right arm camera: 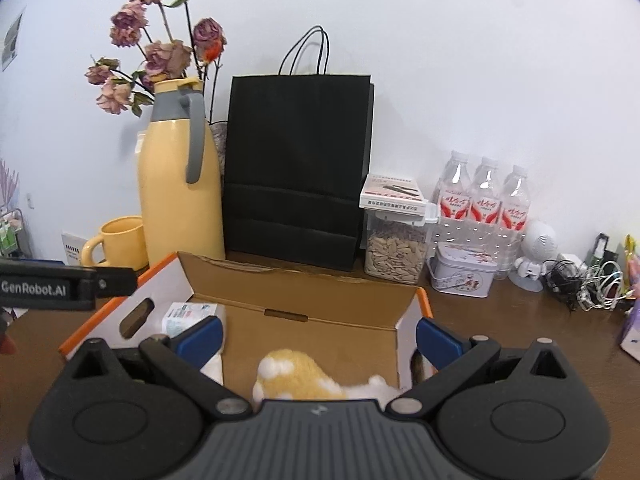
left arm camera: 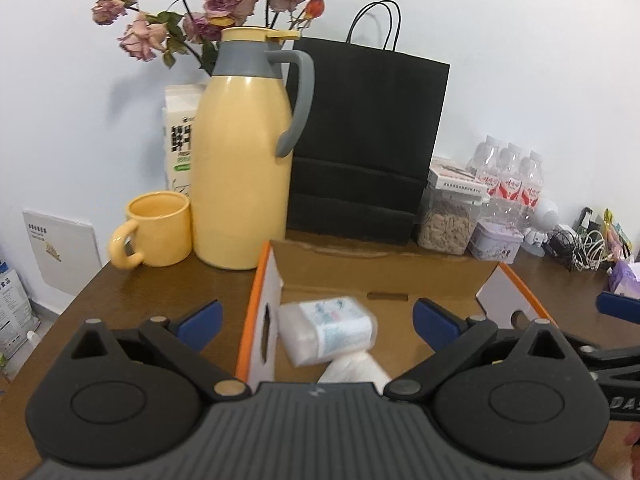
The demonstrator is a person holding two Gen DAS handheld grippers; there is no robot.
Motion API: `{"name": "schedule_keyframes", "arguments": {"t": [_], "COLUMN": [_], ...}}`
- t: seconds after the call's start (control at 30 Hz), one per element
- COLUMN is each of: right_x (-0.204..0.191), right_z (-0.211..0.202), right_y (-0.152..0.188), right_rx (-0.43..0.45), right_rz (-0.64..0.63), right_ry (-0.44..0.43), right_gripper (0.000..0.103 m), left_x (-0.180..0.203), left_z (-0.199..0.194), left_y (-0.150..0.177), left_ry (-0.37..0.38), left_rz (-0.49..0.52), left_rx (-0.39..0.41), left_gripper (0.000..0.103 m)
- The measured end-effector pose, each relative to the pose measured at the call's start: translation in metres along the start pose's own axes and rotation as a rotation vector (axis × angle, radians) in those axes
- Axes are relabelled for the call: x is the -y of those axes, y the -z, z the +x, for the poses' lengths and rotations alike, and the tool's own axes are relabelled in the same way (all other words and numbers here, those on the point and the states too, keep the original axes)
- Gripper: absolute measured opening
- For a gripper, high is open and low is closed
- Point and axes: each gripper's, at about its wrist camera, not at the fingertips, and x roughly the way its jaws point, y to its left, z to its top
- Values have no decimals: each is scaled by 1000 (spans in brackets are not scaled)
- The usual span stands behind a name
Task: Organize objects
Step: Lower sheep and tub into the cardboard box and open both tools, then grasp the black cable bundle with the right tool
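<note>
Brown surface (left arm camera: 168,292) carries a box (right arm camera: 304,300) where both tools, left tool (left arm camera: 316,320) and right tool (right arm camera: 318,336), hover spread over a soft, light tissue pack (left arm camera: 328,330), best pinched across its middle.

**Tissue pack in the box**

My left gripper (left arm camera: 316,320) is spread wide above the open cardboard box (left arm camera: 384,276). A blurred tissue pack (left arm camera: 328,330) lies inside near its left wall. Behind stand a yellow jug (left arm camera: 244,168), mug (left arm camera: 156,234) and black bag (left arm camera: 360,140).

both wrists: close above cardboard box (left arm camera: 384,276) (right arm camera: 304,296) | facing wall | shared: box
</note>
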Motion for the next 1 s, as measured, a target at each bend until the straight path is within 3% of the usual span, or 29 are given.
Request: {"name": "schedule_keyframes", "arguments": {"t": [0.57, 1.0], "right_x": [11, 16], "right_z": [-88, -107], "right_y": [69, 129], "right_rx": [-52, -172], "right_rz": [-16, 20], "right_ry": [2, -31], "right_gripper": [103, 103], "left_x": [-31, -45], "left_z": [-78, -99], "left_y": [67, 113], "left_ry": [7, 27], "left_rz": [55, 19], "left_rx": [-60, -121], "left_gripper": [103, 103]}}
